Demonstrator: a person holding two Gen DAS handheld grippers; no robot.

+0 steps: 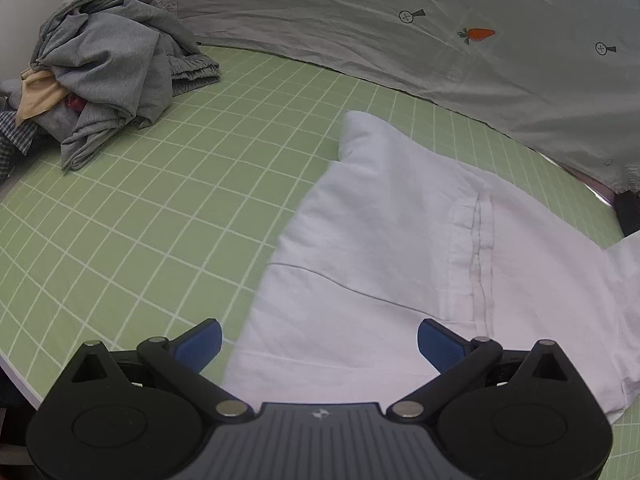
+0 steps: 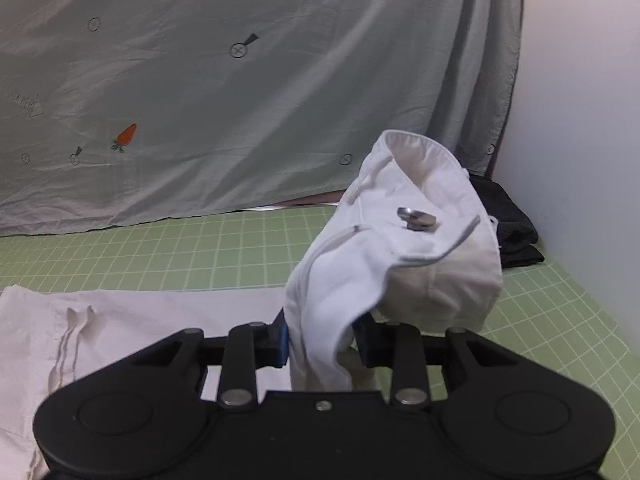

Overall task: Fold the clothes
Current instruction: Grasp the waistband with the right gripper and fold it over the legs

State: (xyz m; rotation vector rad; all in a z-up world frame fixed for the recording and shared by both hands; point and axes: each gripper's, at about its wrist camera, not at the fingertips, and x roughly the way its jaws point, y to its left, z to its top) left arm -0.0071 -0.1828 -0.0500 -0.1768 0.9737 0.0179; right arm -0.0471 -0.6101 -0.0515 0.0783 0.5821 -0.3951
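White trousers (image 2: 400, 264) lie barely folded: right gripper (image 2: 322, 344) jaws clamp the waistband, left gripper (image 1: 318, 344) jaws gape empty; grey pile (image 1: 112, 76) waits at the surface's (image 1: 160, 208) far corner.

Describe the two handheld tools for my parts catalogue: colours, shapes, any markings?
Both match: the left tool and right tool have black bodies with two round lobes, black linkage bars on silver pins, and blue ribbed pads. The left one's ribbed grey centre plate carries a small white emblem. No cables or sleeves show.
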